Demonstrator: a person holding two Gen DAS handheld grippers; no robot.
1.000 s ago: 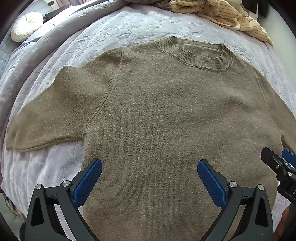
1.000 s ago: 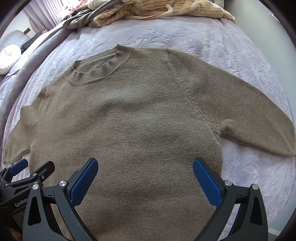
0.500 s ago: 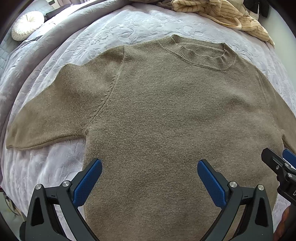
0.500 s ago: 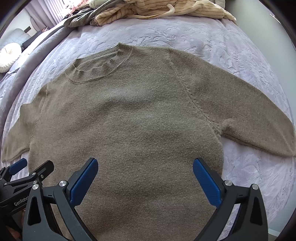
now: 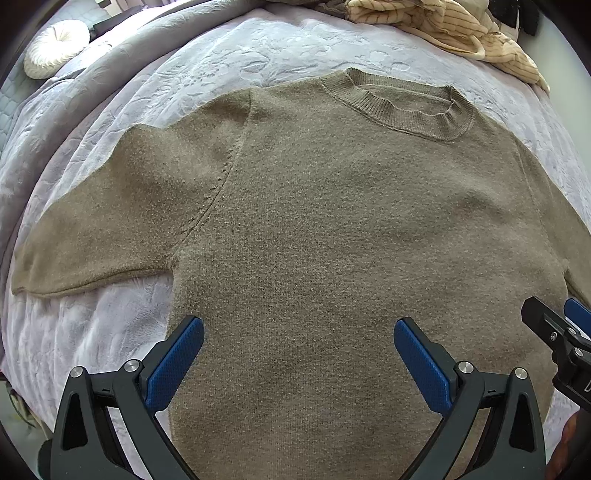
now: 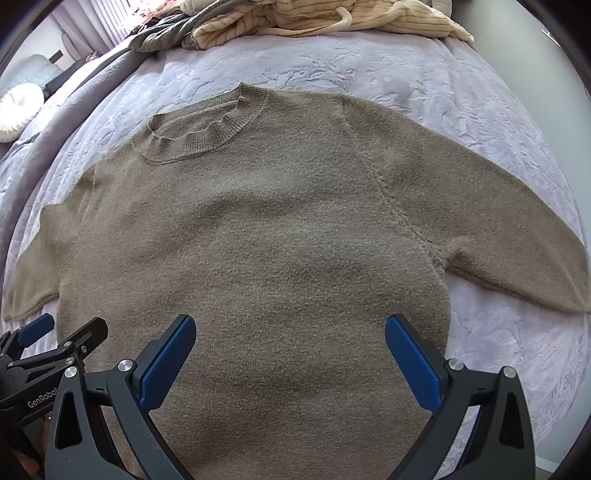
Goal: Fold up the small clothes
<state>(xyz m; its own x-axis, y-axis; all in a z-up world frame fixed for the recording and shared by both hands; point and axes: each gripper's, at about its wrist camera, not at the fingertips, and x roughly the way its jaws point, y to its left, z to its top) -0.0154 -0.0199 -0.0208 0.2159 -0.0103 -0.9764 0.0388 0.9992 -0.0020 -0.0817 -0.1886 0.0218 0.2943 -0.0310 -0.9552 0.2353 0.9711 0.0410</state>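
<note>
An olive-brown knit sweater (image 5: 332, 229) lies flat and face up on a lilac bedspread, neck away from me and both sleeves spread out; it also shows in the right wrist view (image 6: 280, 236). My left gripper (image 5: 298, 343) is open and empty over the sweater's lower left part. My right gripper (image 6: 290, 339) is open and empty over the lower right part. Each gripper shows at the edge of the other's view, the right one (image 5: 554, 332) and the left one (image 6: 55, 339).
The lilac bedspread (image 5: 258, 55) covers the bed. A pile of cream striped clothes (image 6: 325, 18) lies beyond the collar. A grey blanket (image 5: 129, 48) and a round white cushion (image 5: 55, 48) lie to the far left. The bed's right edge (image 6: 554, 424) is close.
Both grippers have drawn back slightly from the sweater, so the collar sits a little lower in view. Both stay open and the sweater has not moved.
</note>
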